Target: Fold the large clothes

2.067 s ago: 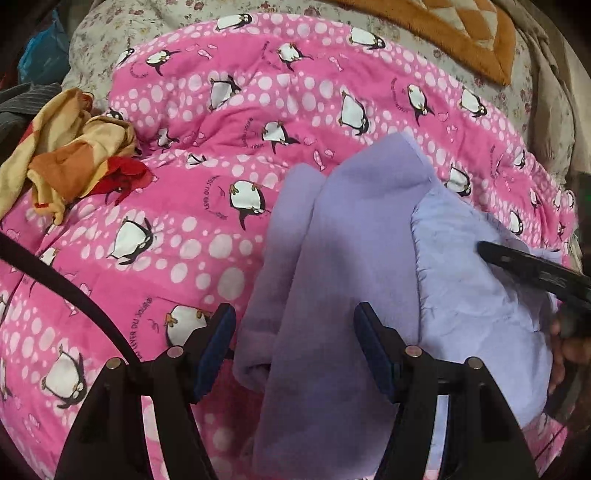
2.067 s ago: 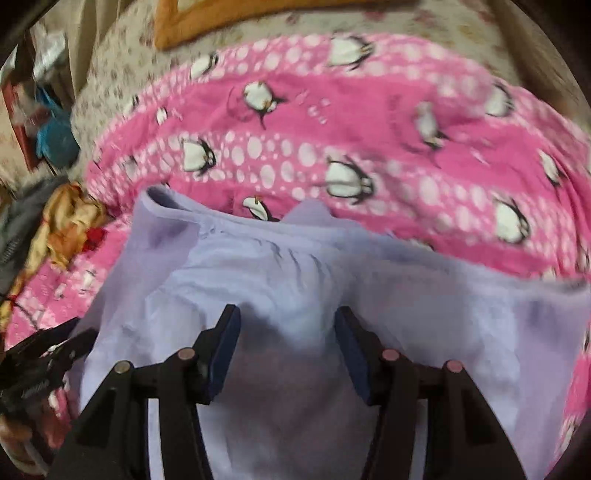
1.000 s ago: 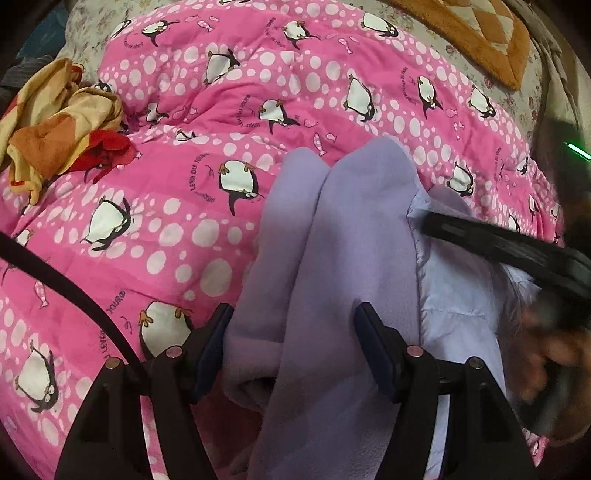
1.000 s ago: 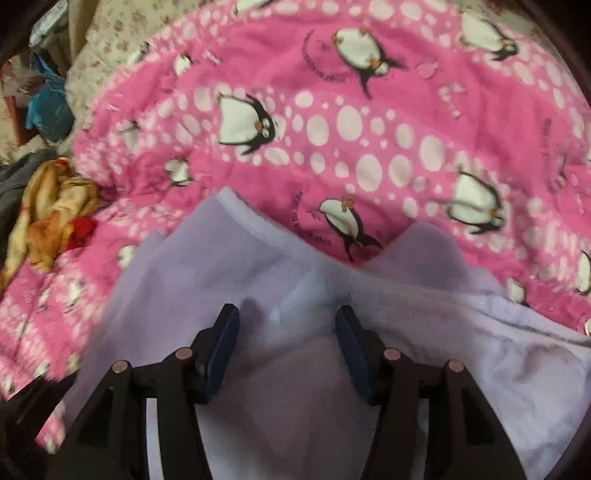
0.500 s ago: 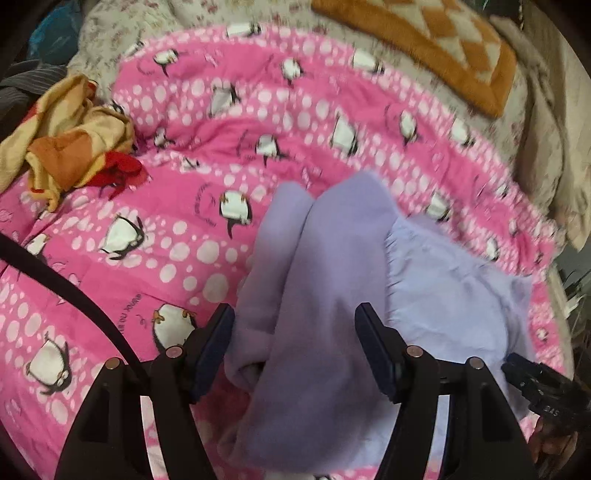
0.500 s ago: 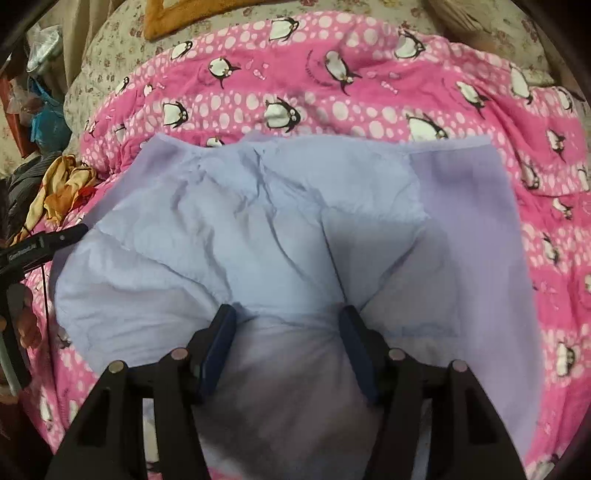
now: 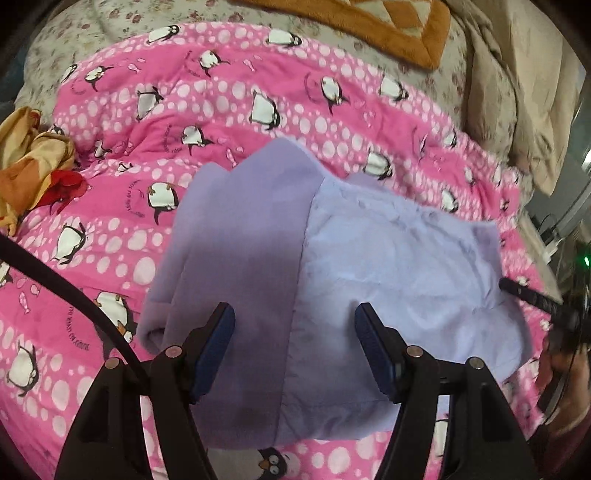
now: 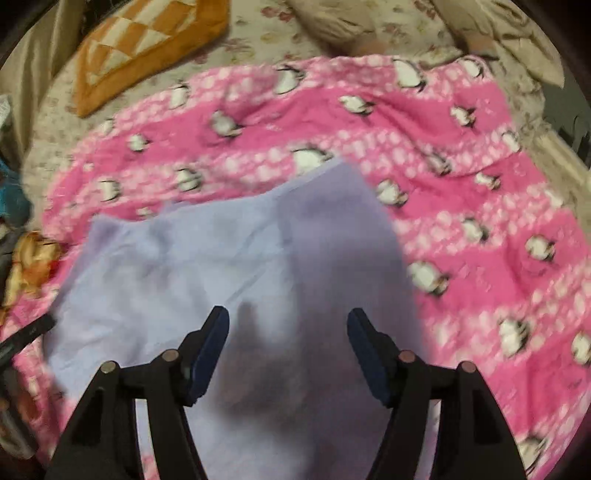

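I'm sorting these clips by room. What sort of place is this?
Most likely a bedroom: the lilac garment lies on a pink penguin-print quilt spread over a floral bedsheet, with an orange checked cushion beyond it.

This is a home bedroom, with the work done on a bed. A pink penguin-print quilt (image 7: 258,122) covers a floral bedsheet (image 7: 122,33), and an orange patchwork cushion (image 8: 147,48) lies near the head. Crumpled yellow and red clothes (image 7: 33,173) sit at one edge, and beige bedding, possibly a pillow (image 7: 532,110), lies at the other.
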